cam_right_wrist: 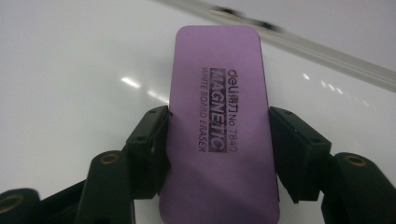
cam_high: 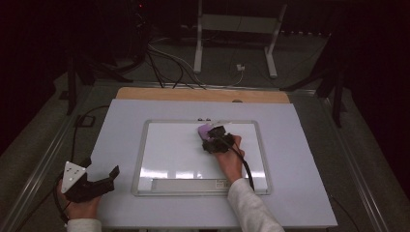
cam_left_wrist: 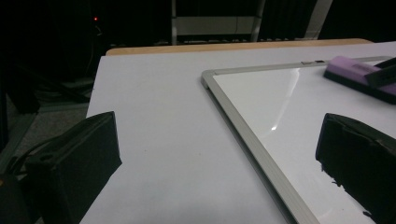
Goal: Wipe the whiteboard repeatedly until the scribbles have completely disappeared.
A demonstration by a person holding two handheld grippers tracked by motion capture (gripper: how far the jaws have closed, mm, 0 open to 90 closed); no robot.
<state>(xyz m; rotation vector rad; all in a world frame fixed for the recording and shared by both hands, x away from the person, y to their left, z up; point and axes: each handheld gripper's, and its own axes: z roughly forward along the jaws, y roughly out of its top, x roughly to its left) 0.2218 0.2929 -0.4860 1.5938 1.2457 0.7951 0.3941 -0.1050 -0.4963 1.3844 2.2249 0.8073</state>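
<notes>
- My right gripper sits near the centre of the high view, its jaws pressed against both long sides of a flat purple rectangular whiteboard eraser.
- That eraser lies face-up on the silver-framed rectangular whiteboard, close to the board's top edge; in the right gripper view I read "MAGNETIC WHITE BOARD ERASER" printed on it.
- My left gripper rests at the lower left of the high view, on the pale lavender table cover, just left of the board's frame.
- Its jaws stand wide apart with nothing between them, as the left gripper view shows.
- The whiteboard's surface looks clean and glossy.
</notes>
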